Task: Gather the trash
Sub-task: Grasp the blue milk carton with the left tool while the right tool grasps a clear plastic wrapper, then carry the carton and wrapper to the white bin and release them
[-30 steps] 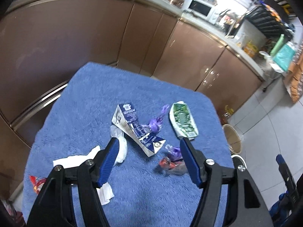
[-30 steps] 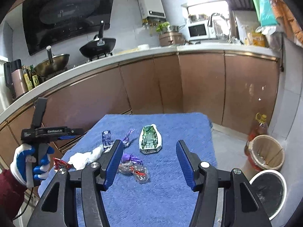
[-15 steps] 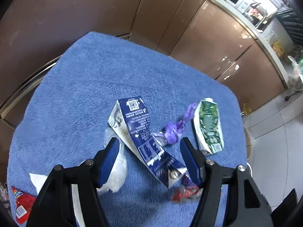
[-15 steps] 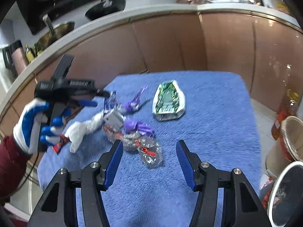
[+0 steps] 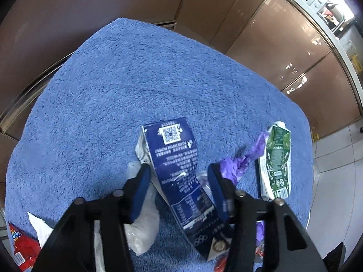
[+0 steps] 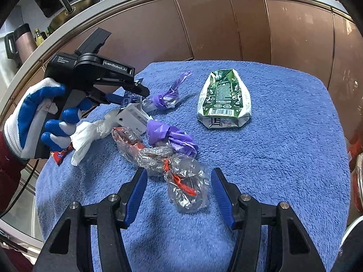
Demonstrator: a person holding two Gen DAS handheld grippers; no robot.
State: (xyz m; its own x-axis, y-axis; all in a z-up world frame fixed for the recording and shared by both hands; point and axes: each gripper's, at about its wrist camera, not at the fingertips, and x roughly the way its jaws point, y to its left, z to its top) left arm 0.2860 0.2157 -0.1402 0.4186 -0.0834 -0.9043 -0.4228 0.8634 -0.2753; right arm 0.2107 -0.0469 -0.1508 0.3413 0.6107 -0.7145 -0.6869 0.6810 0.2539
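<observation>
The left claw (image 5: 179, 181) is closing its jaws around the flattened dark blue carton (image 5: 179, 172), which is lying on the blue-towelled bench (image 5: 136, 79); the pads are not yet pressing it. The carton's long axis is running roughly along the claw's pointing line, slanting slightly, so the jaws are straddling its narrow width. The right claw (image 6: 179, 190) is hanging half open, gripping nothing, with the crumpled clear plastic wrapper (image 6: 181, 181) lying between its fingers. The green carton (image 6: 224, 99) is lying farther off, nearer the right hand.
</observation>
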